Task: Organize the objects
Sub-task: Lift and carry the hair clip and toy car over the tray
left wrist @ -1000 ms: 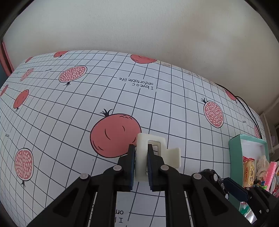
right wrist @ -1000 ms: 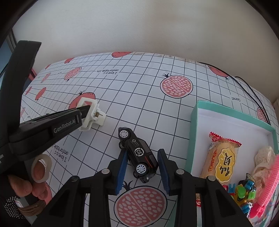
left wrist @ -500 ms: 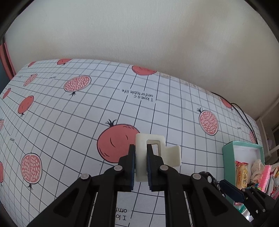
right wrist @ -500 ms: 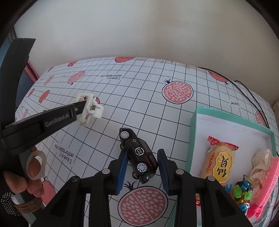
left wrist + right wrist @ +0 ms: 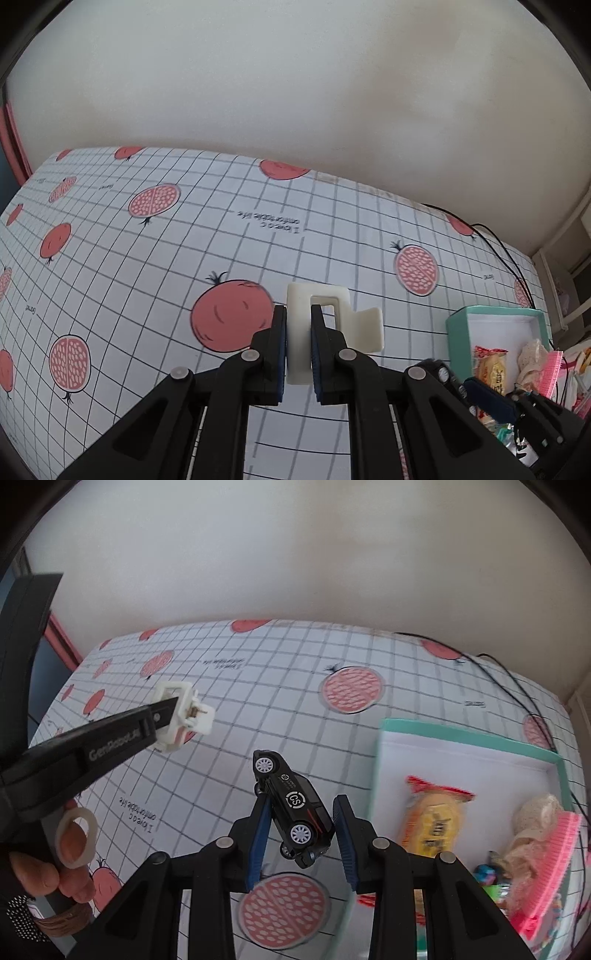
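My left gripper [image 5: 298,321] is shut on a white plastic clip [image 5: 364,328] and holds it in the air above the pomegranate-print tablecloth [image 5: 147,258]. In the right wrist view the same left gripper [image 5: 173,709] reaches in from the left with the clip [image 5: 201,720] at its tip. My right gripper [image 5: 300,810] is shut on a black toy car [image 5: 291,797], which sits diagonally between the blue pads, nose pointing away. The car [image 5: 439,369] also shows at the lower right of the left wrist view.
A teal box [image 5: 461,734] on the right holds a yellow snack packet [image 5: 436,819], a pink comb [image 5: 550,856] and small toys. A black cable [image 5: 517,686] runs along the table's far right. A hand [image 5: 70,849] grips the left tool. A wall stands behind the table.
Both grippers rose from the tablecloth. The clip moved up and right with the left gripper. The toy car stayed fixed between the right fingers while the table and box shifted behind it.
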A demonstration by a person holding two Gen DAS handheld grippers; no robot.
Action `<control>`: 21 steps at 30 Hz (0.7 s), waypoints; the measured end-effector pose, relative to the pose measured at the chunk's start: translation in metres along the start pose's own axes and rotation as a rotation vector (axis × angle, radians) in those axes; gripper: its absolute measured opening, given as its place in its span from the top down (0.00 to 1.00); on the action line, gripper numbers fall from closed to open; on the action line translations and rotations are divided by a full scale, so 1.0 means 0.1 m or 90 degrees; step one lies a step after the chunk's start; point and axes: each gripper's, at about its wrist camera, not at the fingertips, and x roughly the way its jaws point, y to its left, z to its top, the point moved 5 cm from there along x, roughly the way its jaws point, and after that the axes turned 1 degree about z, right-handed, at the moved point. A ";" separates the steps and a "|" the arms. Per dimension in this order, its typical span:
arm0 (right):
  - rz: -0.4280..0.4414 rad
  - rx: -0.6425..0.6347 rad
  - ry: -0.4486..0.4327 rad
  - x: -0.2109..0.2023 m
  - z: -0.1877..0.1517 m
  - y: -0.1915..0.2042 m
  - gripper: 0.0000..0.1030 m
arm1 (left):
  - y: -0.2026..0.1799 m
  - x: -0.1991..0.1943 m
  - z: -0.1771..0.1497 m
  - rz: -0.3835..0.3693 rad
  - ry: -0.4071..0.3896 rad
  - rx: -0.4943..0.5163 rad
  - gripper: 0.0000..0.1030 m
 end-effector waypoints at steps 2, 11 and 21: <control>-0.006 0.012 -0.009 -0.09 0.02 -0.13 0.65 | -0.07 -0.04 0.00 -0.006 -0.004 0.002 0.89; -0.029 0.081 -0.042 -0.41 0.04 -0.76 0.65 | -0.64 -0.23 -0.05 -0.052 -0.027 0.050 0.89; -0.073 0.141 -0.060 -0.62 -0.05 -1.37 0.64 | -1.42 -0.22 -0.26 -0.115 -0.007 0.117 0.89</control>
